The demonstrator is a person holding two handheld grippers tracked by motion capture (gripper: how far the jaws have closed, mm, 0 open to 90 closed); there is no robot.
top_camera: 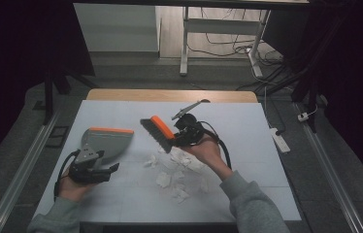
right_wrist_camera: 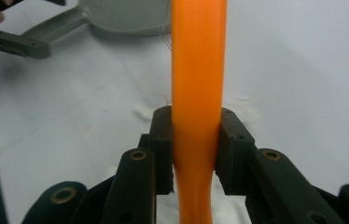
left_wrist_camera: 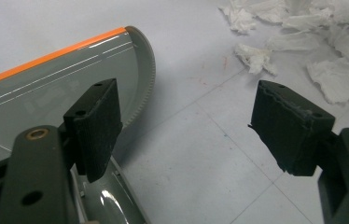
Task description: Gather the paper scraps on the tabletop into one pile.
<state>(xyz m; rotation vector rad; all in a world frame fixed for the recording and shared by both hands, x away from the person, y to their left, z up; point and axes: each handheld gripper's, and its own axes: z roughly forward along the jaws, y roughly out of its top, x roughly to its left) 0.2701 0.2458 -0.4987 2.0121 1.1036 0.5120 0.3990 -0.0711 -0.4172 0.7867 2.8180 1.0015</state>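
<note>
Paper scraps (top_camera: 177, 172) are lying crumpled in a loose white scatter near the middle of the table (top_camera: 247, 131), spreading from the centre toward 5 o'clock. You are holding the right gripper (top_camera: 182, 137) just at the 12 o'clock edge of that scatter, its jaws clamped tight on the orange handle of the brush (top_camera: 159, 132); in the right gripper view the handle (right_wrist_camera: 197, 93) is running straight up between the two pads. The brush head is pointing toward 10 o'clock, with its dark bristles facing down and hanging clear of the surface. Your left gripper (top_camera: 109, 170) is sitting at about 8 o'clock with its jaws spread wide apart and nothing between them; in the left gripper view the left pad (left_wrist_camera: 95, 126) is standing over the near part of the grey dustpan (left_wrist_camera: 46, 93), while the right pad is over bare table. In the high view the dustpan (top_camera: 104, 143) is lying flat at 9 o'clock, its orange-trimmed lip facing 12 o'clock. Bare table is lying open between the dustpan's curved side and the nearest scraps, and the whole far strip toward 12 o'clock is open too, as is the band along the 3 o'clock edge.
</note>
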